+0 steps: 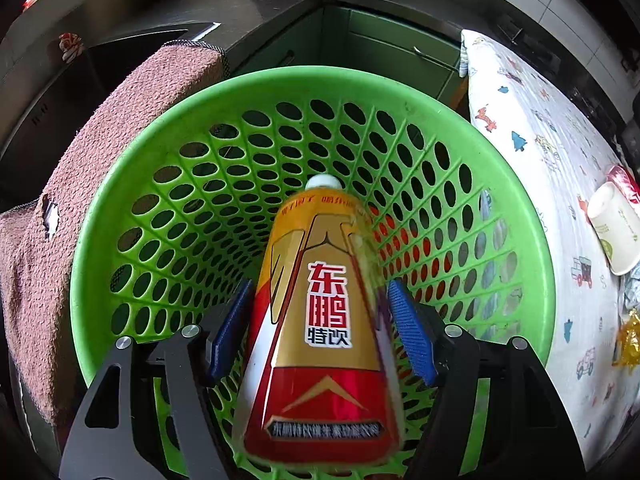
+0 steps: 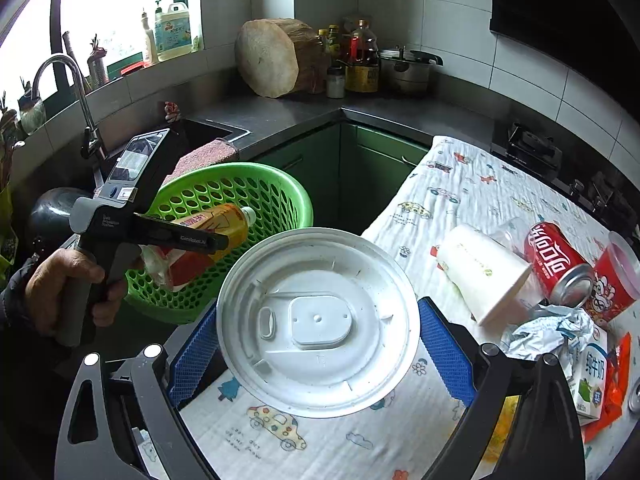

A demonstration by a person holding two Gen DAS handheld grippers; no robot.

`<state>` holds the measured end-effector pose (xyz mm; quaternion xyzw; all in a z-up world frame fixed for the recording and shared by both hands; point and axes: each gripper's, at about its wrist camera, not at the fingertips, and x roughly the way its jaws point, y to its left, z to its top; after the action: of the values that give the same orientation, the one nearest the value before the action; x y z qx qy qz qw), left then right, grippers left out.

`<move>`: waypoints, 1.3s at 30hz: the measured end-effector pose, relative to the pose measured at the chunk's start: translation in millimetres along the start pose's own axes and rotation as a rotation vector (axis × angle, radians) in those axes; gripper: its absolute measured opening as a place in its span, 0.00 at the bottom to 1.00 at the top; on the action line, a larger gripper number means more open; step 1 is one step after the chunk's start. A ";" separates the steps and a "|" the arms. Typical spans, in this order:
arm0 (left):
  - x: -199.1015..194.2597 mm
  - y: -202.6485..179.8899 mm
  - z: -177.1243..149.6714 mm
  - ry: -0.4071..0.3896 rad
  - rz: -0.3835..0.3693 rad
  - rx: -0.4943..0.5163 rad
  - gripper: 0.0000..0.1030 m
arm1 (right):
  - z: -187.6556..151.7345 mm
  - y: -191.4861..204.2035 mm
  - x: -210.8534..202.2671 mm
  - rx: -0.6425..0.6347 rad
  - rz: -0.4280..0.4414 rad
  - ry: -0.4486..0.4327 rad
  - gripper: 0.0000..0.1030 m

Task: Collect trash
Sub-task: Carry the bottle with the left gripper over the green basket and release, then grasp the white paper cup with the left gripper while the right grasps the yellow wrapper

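Holding a gold-and-red plastic drink bottle (image 1: 320, 320) mid-body in the left tongs (image 1: 320, 324) over the green perforated plastic basket (image 1: 120, 208); light, slippery. Gripping a thin, flexible white round plastic lid (image 2: 316, 320) edge-to-edge in the right tongs (image 2: 320, 344).

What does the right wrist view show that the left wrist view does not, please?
Only the right wrist view: the white plastic lid in the right gripper, a Coca-Cola can, the faucet. Only the left wrist view: the basket's inside, no trash visible in it. Both: the green basket, the yellow drink bottle in the left gripper, the paper cup.
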<state>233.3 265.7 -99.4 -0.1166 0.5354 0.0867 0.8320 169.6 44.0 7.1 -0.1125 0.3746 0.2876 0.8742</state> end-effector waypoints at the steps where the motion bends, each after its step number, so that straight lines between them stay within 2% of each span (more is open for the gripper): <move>1: 1.8 1.3 0.4 0.001 -0.009 -0.004 0.67 | 2.8 3.0 4.3 -0.004 0.002 0.002 0.88; 7: -0.7 14.0 -1.8 -0.008 -0.040 -0.045 0.68 | 13.4 12.3 20.5 -0.017 0.029 0.014 0.88; 10: -16.1 25.9 -4.5 -0.048 -0.056 -0.069 0.71 | 19.5 19.5 29.0 -0.028 0.040 0.018 0.89; 13: -36.2 38.1 -7.3 -0.102 -0.039 -0.090 0.77 | 26.3 29.8 38.4 -0.044 0.060 0.020 0.89; 19: -72.0 63.1 -18.5 -0.187 0.003 -0.135 0.82 | 38.3 50.9 58.9 -0.049 0.109 0.039 0.89; 29: -99.3 88.1 -29.9 -0.239 0.033 -0.186 0.87 | 48.4 75.7 89.4 -0.053 0.163 0.060 0.92; 33: -98.4 84.6 -30.6 -0.231 0.033 -0.181 0.87 | 50.6 74.0 87.7 -0.014 0.208 0.059 0.93; 39: -102.2 71.6 -28.5 -0.241 0.021 -0.165 0.87 | 38.7 59.9 54.2 -0.041 0.131 0.015 0.93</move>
<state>147.2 324.1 -24.9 -0.1677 0.4240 0.1526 0.8768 187.3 131.0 -4.0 -0.1078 0.3816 0.3508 0.8483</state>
